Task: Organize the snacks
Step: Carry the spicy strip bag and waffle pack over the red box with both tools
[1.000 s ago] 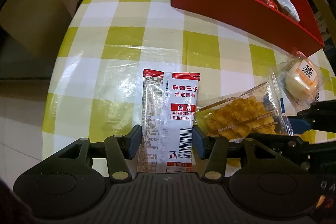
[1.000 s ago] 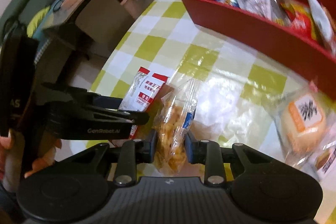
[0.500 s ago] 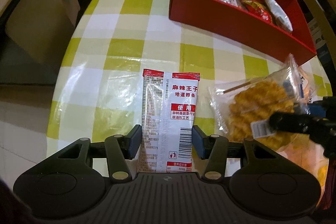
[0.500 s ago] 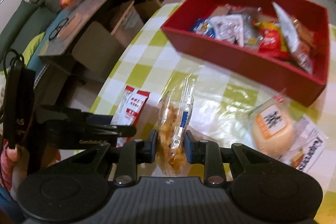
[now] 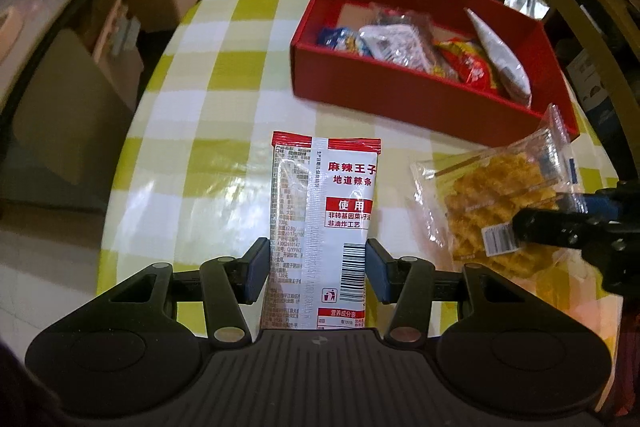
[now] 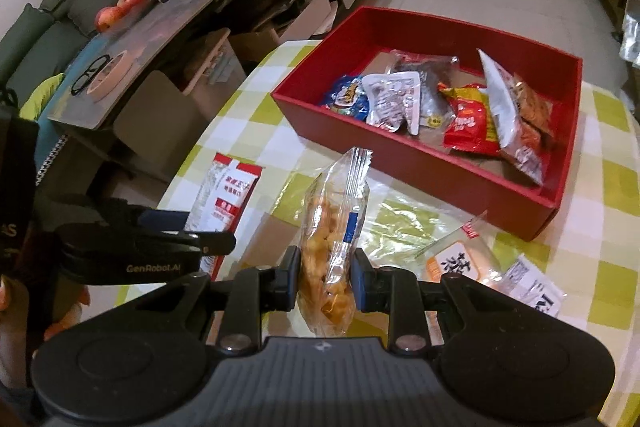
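1. The left gripper (image 5: pixel 316 263) is clenched on a red-and-white snack packet (image 5: pixel 324 211); its blue pads press the packet's two long edges near the barcode, and the packet stands lengthwise away from the camera, above the table.
2. The right gripper (image 6: pixel 325 279) is clenched on a clear bag of golden fried snacks (image 6: pixel 332 247), gripped edge-on at its lower half, with the crimped top of the bag rising upright above the jaws.
3. In the left wrist view the same clear bag sits just right of the red-and-white packet, apart from it, with the right gripper's dark fingers across its lower right corner.
4. In the right wrist view the left gripper's dark arm reaches in from the left, with the red-and-white packet beyond it and a person's hand (image 6: pixel 24 311) at the frame's left edge.
5. Below both grippers is a table (image 5: pixel 224 75) covered in a yellow-green and white checked cloth under a glossy clear sheet.
6. On the cloth, right of the right gripper, lie a wrapped round bun with an orange label (image 6: pixel 460 263) and a white printed packet (image 6: pixel 532 287), close together.
7. Beyond, toward the table's far side, stands an open red box (image 6: pixel 420 163) holding several snack packets: blue, silver, dark, red and white ones, lying loosely piled.
8. Past the table's left edge is a long grey counter (image 6: pixel 168 27) with boxes, apples and a pair of glasses.
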